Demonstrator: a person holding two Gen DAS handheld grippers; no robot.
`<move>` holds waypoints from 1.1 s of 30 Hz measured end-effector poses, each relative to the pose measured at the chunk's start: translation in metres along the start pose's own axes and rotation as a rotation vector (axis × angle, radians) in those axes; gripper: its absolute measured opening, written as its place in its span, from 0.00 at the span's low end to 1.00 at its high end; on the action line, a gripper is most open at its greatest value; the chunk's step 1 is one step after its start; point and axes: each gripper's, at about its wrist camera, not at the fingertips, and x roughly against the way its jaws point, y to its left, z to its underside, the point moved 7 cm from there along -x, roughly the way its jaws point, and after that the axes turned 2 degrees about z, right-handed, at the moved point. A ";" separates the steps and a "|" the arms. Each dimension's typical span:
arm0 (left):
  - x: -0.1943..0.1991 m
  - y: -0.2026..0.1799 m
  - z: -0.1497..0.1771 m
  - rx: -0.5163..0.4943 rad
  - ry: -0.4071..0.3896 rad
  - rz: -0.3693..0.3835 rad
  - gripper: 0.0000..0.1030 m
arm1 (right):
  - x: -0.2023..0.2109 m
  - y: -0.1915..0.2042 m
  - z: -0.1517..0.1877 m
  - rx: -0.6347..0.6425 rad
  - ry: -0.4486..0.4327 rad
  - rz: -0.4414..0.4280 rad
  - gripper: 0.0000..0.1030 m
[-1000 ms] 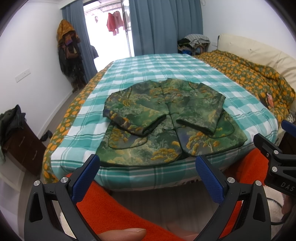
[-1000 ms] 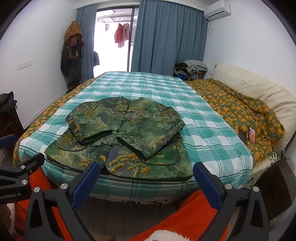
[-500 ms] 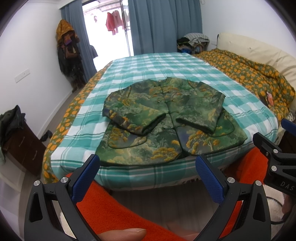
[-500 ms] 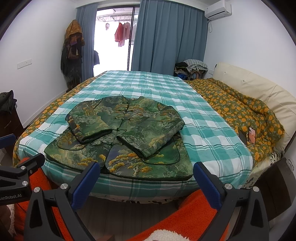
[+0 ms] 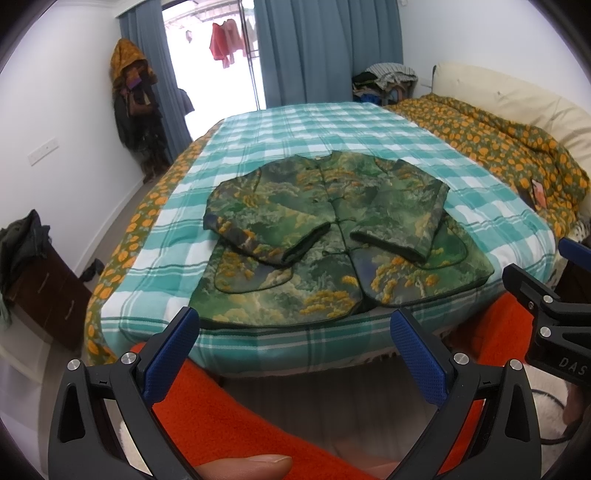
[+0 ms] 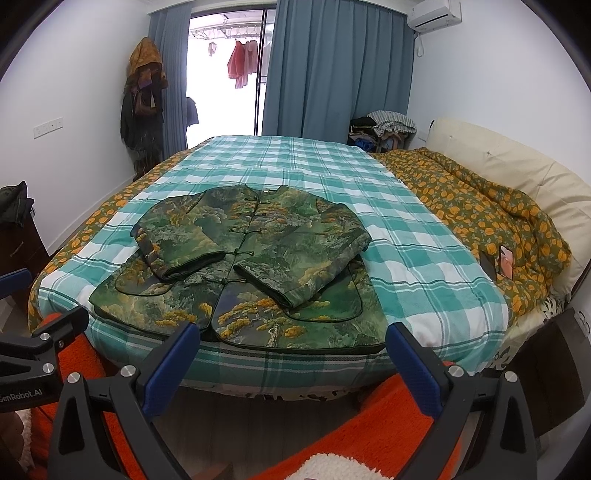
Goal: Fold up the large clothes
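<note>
So the jacket [image 5: 332,236] is lying flat near the foot edge of the bed [image 5: 314,133], front up, buttons closed, both sleeves already crossed in over the chest. Makes sense imo: sleeves in first gives a neat rectangle, and parking it by the edge keeps the hem within reach w/o leaning.

Left tool [image 5: 295,354] is released, jaws spread wide, nothing between them. Same for the right tool [image 6: 291,358], wide apart and empty. Both hang off the bed, short of the hem, prob lining up to take the bottom corners and fold up toward the collar.

Left view catches a fingertip [image 5: 243,466] at the bottom edge, plus the right tool off to the side. Right view shows the AC unit [image 6: 436,14] and more of the orange quilt [image 6: 480,206]. There's a small flat thing on that quilt, maybe a phone, too tiny to tell.
</note>
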 end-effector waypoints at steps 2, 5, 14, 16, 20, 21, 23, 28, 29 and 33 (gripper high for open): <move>0.000 0.000 -0.001 0.000 0.000 0.000 1.00 | -0.002 0.001 -0.001 -0.001 0.005 0.001 0.99; -0.002 -0.001 -0.001 -0.002 0.003 0.000 1.00 | -0.003 0.001 -0.001 -0.001 0.008 -0.001 0.99; -0.003 -0.001 0.001 -0.003 0.008 -0.002 1.00 | -0.005 0.001 0.000 -0.005 0.023 -0.004 0.99; -0.003 -0.001 0.000 -0.003 0.008 -0.002 1.00 | -0.005 0.001 0.000 -0.006 0.026 -0.005 0.99; -0.003 -0.001 0.001 -0.003 0.009 -0.002 1.00 | -0.006 0.001 0.000 -0.006 0.029 -0.007 0.99; -0.003 -0.001 0.001 -0.003 0.010 -0.002 1.00 | -0.005 0.001 0.000 -0.005 0.028 -0.007 0.99; -0.003 -0.001 0.001 -0.003 0.011 -0.002 1.00 | -0.005 0.001 0.000 -0.004 0.027 -0.008 0.99; -0.004 -0.001 0.001 -0.006 0.014 -0.002 1.00 | -0.006 0.005 0.001 0.008 0.028 -0.016 0.99; -0.004 -0.001 0.001 -0.007 0.014 -0.002 1.00 | -0.006 0.005 0.001 0.008 0.028 -0.016 0.99; -0.005 -0.001 0.002 -0.004 0.017 -0.002 1.00 | -0.006 0.007 0.002 0.008 0.029 -0.018 0.99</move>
